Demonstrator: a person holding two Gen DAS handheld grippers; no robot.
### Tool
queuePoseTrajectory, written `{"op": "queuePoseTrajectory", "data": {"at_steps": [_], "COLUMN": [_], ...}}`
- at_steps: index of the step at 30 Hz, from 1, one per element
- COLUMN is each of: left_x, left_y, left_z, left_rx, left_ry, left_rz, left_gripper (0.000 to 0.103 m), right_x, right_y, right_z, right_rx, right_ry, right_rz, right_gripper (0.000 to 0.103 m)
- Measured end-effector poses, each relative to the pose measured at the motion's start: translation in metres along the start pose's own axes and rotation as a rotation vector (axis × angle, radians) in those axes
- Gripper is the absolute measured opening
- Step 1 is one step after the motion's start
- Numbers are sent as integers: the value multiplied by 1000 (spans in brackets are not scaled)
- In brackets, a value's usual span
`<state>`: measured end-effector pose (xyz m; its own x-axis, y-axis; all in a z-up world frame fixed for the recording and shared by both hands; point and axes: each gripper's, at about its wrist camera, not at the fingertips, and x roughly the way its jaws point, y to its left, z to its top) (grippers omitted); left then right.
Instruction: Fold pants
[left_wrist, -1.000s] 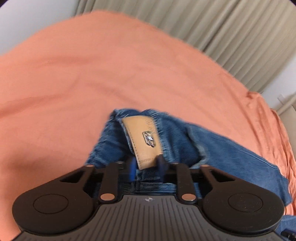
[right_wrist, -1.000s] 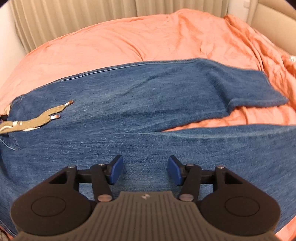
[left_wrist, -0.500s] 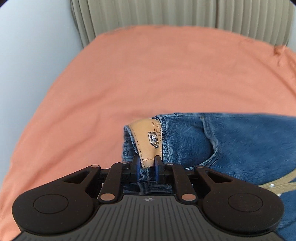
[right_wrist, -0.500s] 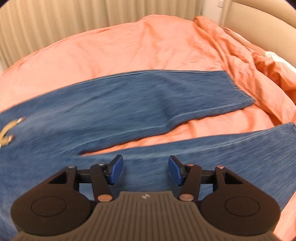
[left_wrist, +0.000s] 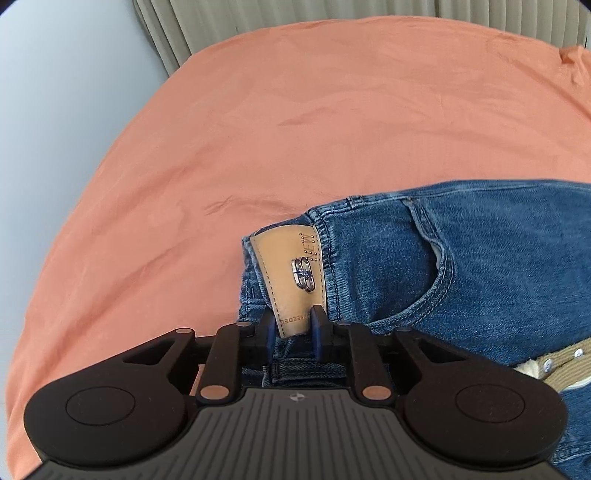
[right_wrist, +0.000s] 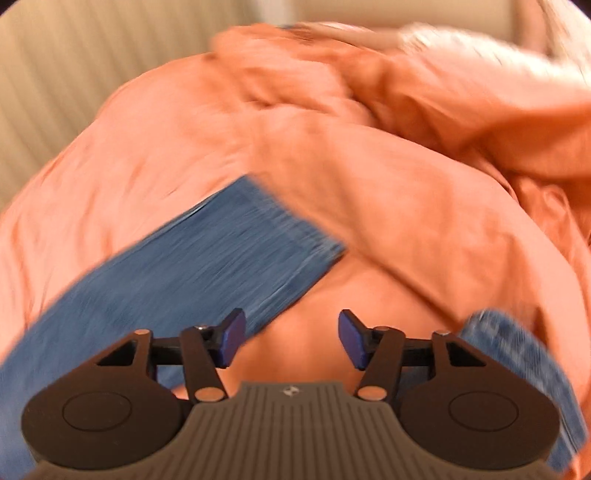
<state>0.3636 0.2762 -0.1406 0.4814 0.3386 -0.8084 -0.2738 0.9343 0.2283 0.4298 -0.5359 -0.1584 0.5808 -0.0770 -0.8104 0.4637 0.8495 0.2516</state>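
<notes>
Blue jeans lie on an orange bed sheet. Their waistband, with a tan leather patch, stands up between the pads of my left gripper. Its jaws are opening, with the pads still against the patch's edges. A beige belt trails at the right. In the blurred right wrist view, my right gripper is open and holds nothing. It hovers over bare sheet between one jeans leg's hem on the left and the other leg's hem at the lower right.
Pleated curtains hang behind the bed and a pale wall runs along its left side. Crumpled orange bedding is heaped beyond the leg ends.
My right gripper has swept along the legs from the waist area to the hems, still open. My left gripper has turned with the waistband, so the jeans now stretch out to the right.
</notes>
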Motion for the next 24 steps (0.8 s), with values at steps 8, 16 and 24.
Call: {"op": "queuePoseTrajectory", "data": {"at_steps": [8, 16, 24], "left_x": [3, 3, -44], "left_y": [-4, -13, 14], "left_z": [3, 2, -3], "left_rx": [-1, 57, -11], "left_ry": [32, 47, -8], "left_rz": [39, 103, 74], "left_gripper": [22, 28, 62], "right_x": [63, 68, 29], "right_y": [-35, -16, -20], "right_z": [29, 42, 47], "right_rx": [211, 16, -32], "right_ry": [13, -62, -45], "right_rz": [70, -4, -37], "right_gripper": [8, 4, 26]}}
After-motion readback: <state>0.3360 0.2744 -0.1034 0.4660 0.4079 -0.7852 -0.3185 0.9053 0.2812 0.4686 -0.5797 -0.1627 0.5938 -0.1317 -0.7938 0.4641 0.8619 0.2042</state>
